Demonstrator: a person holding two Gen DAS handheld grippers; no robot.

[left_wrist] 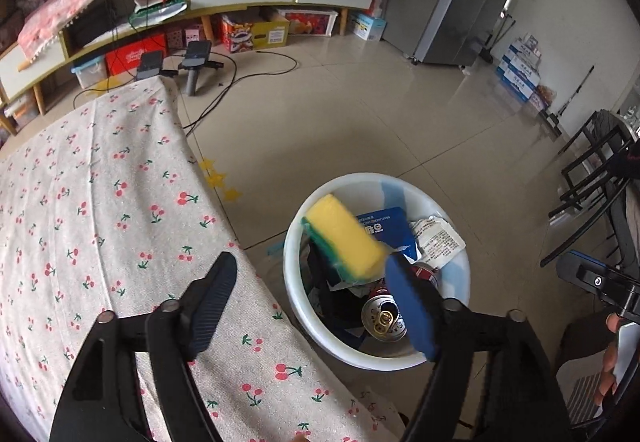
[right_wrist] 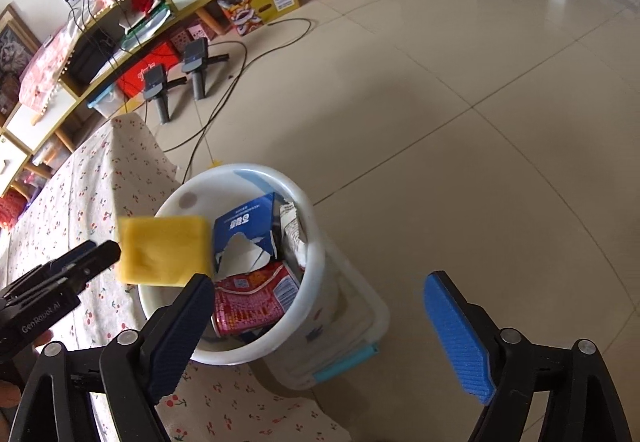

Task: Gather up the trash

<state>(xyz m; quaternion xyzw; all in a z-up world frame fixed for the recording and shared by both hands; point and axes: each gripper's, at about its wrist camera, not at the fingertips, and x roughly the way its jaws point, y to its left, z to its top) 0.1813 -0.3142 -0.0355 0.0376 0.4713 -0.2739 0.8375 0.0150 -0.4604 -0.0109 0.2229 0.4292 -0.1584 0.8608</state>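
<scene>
One yellow sponge (left_wrist: 346,238) with a green scouring side shows blurred above the mouth of one white bin (left_wrist: 296,282), between the spread fingers of the left gripper (left_wrist: 308,284); whether either finger touches it cannot be told. The left gripper's jaws stand wide apart. The right gripper (right_wrist: 316,306) is also wide open, holding nothing, over the floor to the right of the bin.

Inside the bin lie one blue carton (right_wrist: 248,224), torn open, one white wrapper (left_wrist: 438,242) with small print, one red packet (right_wrist: 256,298) and one drink can (left_wrist: 384,318) with its pull tab up; darker items beneath are hard to make out. The carton's white lettering is too distorted to read. "GenRobot AI" is printed on the left gripper's body in the right wrist view. The bin stands on the floor just beside the cherry-print tablecloth (left_wrist: 100,201).
</scene>
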